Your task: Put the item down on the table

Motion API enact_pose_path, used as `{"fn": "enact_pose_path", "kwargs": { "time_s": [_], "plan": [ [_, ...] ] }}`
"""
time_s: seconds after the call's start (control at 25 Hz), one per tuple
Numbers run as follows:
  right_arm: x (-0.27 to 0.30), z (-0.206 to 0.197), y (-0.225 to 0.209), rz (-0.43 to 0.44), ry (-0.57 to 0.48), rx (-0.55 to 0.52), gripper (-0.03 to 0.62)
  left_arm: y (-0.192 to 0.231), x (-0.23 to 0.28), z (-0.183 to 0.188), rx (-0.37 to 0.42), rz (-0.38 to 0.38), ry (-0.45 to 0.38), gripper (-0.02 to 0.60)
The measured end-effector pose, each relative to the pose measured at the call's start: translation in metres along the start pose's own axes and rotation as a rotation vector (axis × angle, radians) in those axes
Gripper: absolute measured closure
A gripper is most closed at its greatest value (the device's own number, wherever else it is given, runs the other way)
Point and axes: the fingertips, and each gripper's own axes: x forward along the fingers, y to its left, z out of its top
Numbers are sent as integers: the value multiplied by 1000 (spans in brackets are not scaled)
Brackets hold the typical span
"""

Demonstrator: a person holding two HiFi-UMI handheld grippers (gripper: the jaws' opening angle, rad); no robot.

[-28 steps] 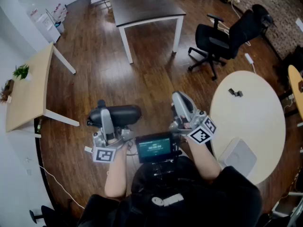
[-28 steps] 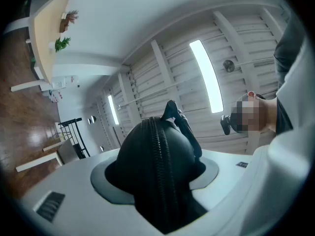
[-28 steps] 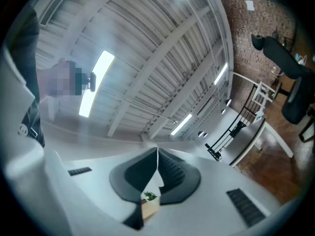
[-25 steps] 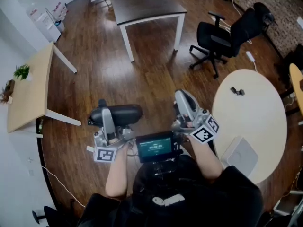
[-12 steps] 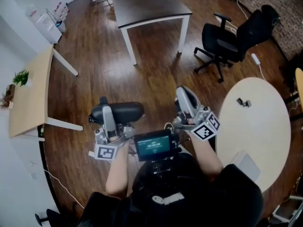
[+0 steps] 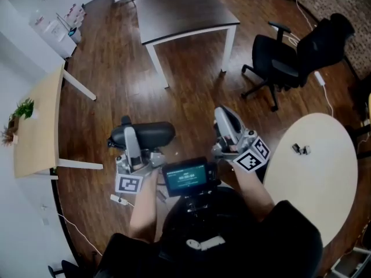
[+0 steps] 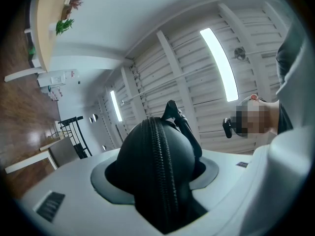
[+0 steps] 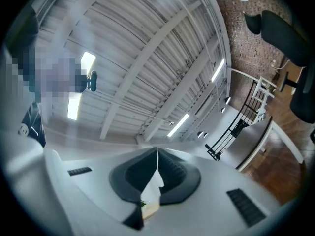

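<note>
While my left gripper (image 6: 128,138) is clamping the black zippered case (image 6: 153,135) crosswise, my right gripper (image 6: 225,123) is carrying nothing, jaws together; the round white table (image 6: 316,178) is lying nearest, rightward.

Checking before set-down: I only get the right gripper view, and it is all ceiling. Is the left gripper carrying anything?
Observer: Yes, the left gripper is shut on a black oval zipped case.
Operator: Any table nearby?
Observer: A round cream table lies at the right of the head view.
Operator: Anything on it?
Observer: One small dark object, toward the table's far side.
</note>
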Motion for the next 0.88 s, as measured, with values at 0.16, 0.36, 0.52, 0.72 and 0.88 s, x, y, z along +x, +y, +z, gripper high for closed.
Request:
{"fn": "enact_pose_path", "kwargs": {
  "time_s": [0.16, 0.36, 0.52, 0.72, 0.88],
  "plan": [
    [6, 17, -32, -3, -7, 14, 585, 15, 23, -22, -4, 10, 4, 318],
    [20, 41, -97, -6, -17, 34, 585, 45, 66, -63, 3, 11, 11, 318],
    [31, 55, -119, -2, -34, 33, 585, 53, 87, -75, 20, 6, 21, 318],
    [34, 52, -115, 16, -41, 35, 585, 51, 89, -76, 27, -6, 31, 318],
    [41, 59, -109, 27, -49, -26, 585, 52, 94, -77, 28, -36, 21, 318]
  ]
}}
